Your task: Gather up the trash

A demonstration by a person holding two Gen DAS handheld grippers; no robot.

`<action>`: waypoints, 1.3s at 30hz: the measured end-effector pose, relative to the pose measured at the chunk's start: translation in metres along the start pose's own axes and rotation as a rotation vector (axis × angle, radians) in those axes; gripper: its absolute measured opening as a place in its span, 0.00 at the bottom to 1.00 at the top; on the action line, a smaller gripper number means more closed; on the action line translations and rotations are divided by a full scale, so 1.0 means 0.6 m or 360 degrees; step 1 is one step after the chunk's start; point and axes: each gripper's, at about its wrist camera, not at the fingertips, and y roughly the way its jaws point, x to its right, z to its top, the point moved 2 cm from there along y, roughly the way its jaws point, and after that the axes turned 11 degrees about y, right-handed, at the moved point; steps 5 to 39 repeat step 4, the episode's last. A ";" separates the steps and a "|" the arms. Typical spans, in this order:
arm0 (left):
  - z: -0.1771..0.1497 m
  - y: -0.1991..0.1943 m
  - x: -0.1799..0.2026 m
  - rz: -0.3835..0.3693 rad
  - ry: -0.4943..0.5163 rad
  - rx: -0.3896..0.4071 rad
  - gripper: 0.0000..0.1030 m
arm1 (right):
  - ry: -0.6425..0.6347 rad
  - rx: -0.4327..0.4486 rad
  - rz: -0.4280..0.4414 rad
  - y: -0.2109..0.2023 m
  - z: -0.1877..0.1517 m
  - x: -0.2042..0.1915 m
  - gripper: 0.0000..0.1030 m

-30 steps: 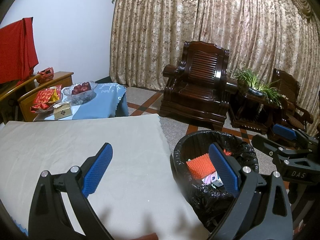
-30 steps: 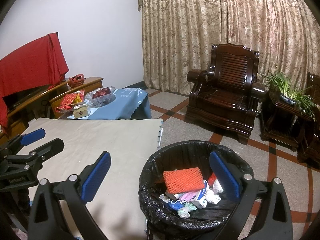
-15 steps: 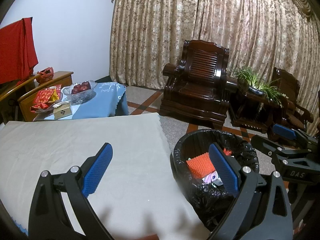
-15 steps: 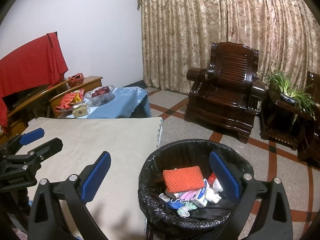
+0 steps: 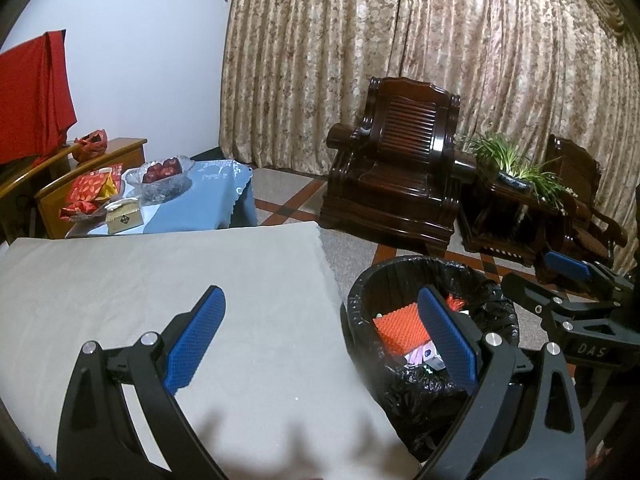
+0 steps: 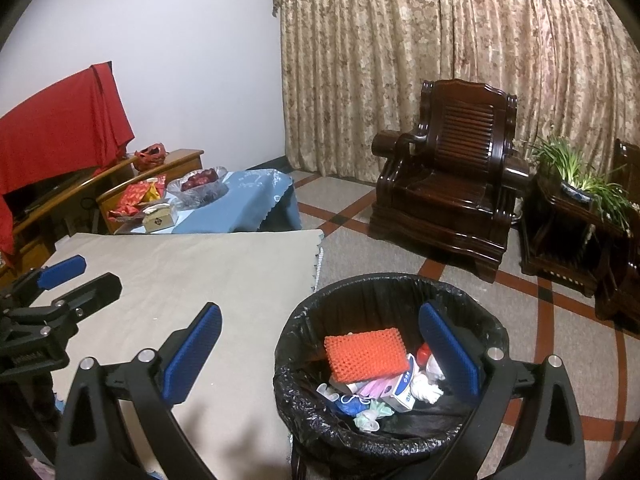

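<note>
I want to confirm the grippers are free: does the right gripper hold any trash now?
No, the right gripper is open and empty above the trash bin, where the orange sponge already lies.

The bin (image 5: pixel 432 320) hides most of its trash behind its near rim in the left view. The second chair (image 6: pixel 628 168) is cut off at the right edge. Print on the small box (image 6: pixel 404 388) is unreadable.

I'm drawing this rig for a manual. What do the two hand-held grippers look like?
Both the left hand-held gripper and the right hand-held gripper have matte black angular frames, silver pivot bolts and textured blue finger pads. White "DAS" lettering marks the right one's body.
</note>
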 end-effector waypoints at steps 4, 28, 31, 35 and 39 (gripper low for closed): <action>0.001 -0.001 0.000 0.0002 -0.0001 -0.0003 0.91 | 0.0001 -0.0010 -0.0002 0.001 -0.001 0.000 0.94; 0.001 -0.001 0.000 0.0002 -0.0001 -0.0003 0.91 | 0.0001 -0.0010 -0.0002 0.001 -0.001 0.000 0.94; 0.001 -0.001 0.000 0.0002 -0.0001 -0.0003 0.91 | 0.0001 -0.0010 -0.0002 0.001 -0.001 0.000 0.94; 0.001 -0.001 0.000 0.0002 -0.0001 -0.0003 0.91 | 0.0001 -0.0010 -0.0002 0.001 -0.001 0.000 0.94; 0.001 -0.001 0.000 0.0002 -0.0001 -0.0003 0.91 | 0.0001 -0.0010 -0.0002 0.001 -0.001 0.000 0.94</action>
